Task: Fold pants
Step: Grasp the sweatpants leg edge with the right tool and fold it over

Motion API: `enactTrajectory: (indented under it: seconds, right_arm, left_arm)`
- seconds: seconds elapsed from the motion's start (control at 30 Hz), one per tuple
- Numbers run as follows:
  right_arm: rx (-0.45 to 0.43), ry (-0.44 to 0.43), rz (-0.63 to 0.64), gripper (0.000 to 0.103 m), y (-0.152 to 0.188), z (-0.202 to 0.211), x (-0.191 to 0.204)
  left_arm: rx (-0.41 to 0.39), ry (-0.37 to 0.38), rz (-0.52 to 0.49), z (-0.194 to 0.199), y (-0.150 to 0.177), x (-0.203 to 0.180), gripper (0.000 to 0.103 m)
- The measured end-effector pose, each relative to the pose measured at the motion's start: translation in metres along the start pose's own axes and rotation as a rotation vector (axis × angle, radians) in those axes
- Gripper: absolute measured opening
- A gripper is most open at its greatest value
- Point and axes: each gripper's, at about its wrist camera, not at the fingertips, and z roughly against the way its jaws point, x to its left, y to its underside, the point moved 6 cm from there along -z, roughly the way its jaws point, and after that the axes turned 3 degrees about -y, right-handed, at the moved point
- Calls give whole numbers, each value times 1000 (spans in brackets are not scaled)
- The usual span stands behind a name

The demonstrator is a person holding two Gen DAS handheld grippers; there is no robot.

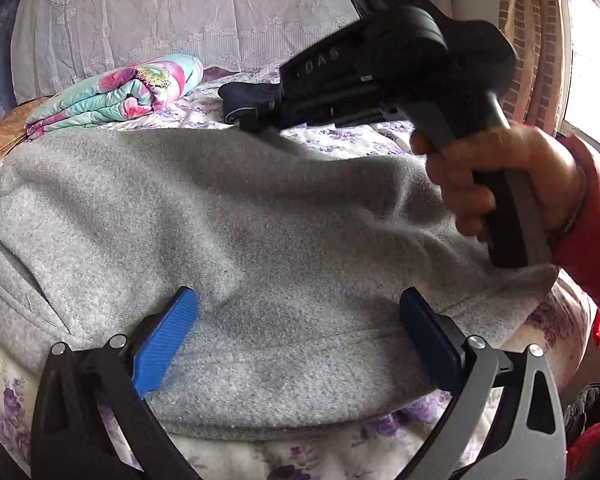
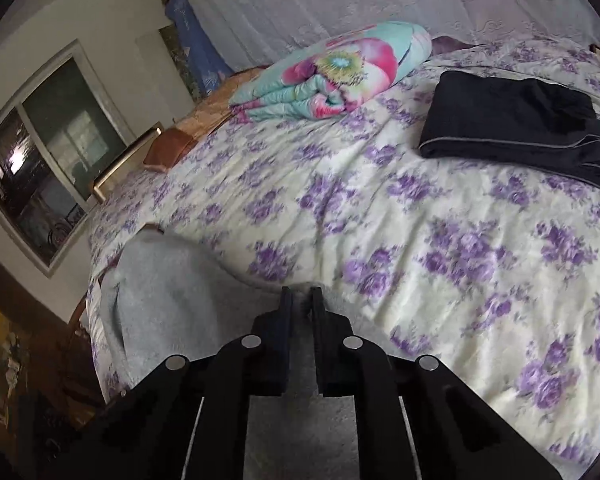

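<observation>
our right gripper [image 2: 300, 292] is pinched tight on the far edge of the grey pants [image 1: 228, 216], a bit of fabric caught between its pads. our left gripper [image 1: 298, 300] sits wide apart over the near hem, blue pads [image 1: 164, 340] resting on the cloth. pants lie spread on the floral bedspread [image 2: 420, 240], with folded black pants [image 2: 516, 124] and a flowery quilt [image 2: 332, 72] further back.

A home bedroom: a bed [image 2: 420, 240] under a purple-flowered sheet, a folded floral quilt [image 2: 332, 76] at its 12 o'clock, lace curtain [image 2: 380, 0] behind, and a window [image 2: 48, 160] at 9 o'clock.
</observation>
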Motion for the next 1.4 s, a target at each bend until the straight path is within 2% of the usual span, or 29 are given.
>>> enactTrajectory:
  seconds: [0.03, 0.07, 0.13, 0.17, 0.2, 0.3, 0.4, 0.47, 0.53, 0.6, 0.63, 0.7, 0.77, 0.8, 0.9, 0.93, 0.97, 1.0, 1.03, 1.1, 1.17, 1.2, 1.27, 1.37, 1.4]
  right_arm:
    - [-24, 70, -7, 0, -11, -2, -12]
    - [-13, 105, -13, 0, -17, -11, -24]
    - [84, 103, -65, 0, -12, -43, -45]
    - [113, 117, -85, 0, -6, -54, -52]
    - [105, 117, -103, 0, -3, -54, -56]
    - [1, 25, -126, 4, -7, -19, -42]
    - [-42, -2, -31, 4, -7, 20, -10]
    - [6, 10, 72, 5, 5, 23, 15]
    - [106, 36, 140, 5, 24, 0, 30]
    - [180, 88, 146, 6, 38, -35, 23]
    - [188, 131, 139, 0, 39, -51, 13]
    - [153, 111, 60, 0, 21, -62, -1]
    - [80, 118, -18, 0, 2, -52, -9]
    - [46, 121, -21, 6, -4, -41, -7]
    - [-6, 55, 45, 6, 1, 0, 20]
    - [-5, 52, 79, 11, 8, 11, 29]
    - [14, 60, 105, 20, 16, 15, 34]
    - [45, 78, 119, 45, 27, 14, 36]
    - [82, 103, 130, 53, 37, 5, 33]
    - [154, 190, 159, 51, 51, -24, 17]
    - [134, 147, 94, 52, 45, -35, 4]
    - [102, 132, 30, 44, 38, -28, -1]
    - [-3, 119, -30, 43, 24, -2, -2]
    - [-91, 124, 28, 45, 29, 44, 14]
    - [-92, 136, 56, 54, 37, 55, 18]
  left_arm:
    - [1, -2, 0, 0, 0, 0, 98]
    - [3, -4, -1, 0, 0, 0, 98]
    - [6, -9, -3, 0, 1, 1, 98]
    - [7, -10, -5, -1, 0, 1, 98]
    - [8, -11, -7, -1, 1, 1, 98]
    - [7, -12, -10, -1, 1, 1, 98]
    - [4, -12, -6, -1, 1, 0, 98]
    - [1, -14, 1, -1, 0, 0, 98]
    - [3, -19, 3, -1, 0, 0, 98]
    - [7, -23, 0, -2, 0, 1, 98]
    - [9, -26, 0, -2, 0, 1, 98]
    - [15, -38, -5, -2, 0, 0, 98]
    - [16, -38, -9, -2, 0, -1, 98]
    - [15, -36, -13, -1, 1, -1, 98]
    - [7, -19, -10, 0, 1, 0, 98]
    - [6, -14, -6, 0, 1, 1, 98]
    - [7, -13, -4, 0, 0, 1, 98]
    - [7, -15, -4, -1, 0, 1, 98]
    - [7, -17, -4, -1, -1, 1, 98]
    - [11, -22, -4, -3, -2, 1, 98]
    - [20, -27, -9, -4, -2, 1, 98]
    - [26, -25, -9, -4, -2, 1, 98]
    - [51, -32, -19, -3, -1, 1, 98]
    - [105, -37, 4, 13, -10, 2, 98]
    - [83, -29, 2, 24, -16, 5, 98]
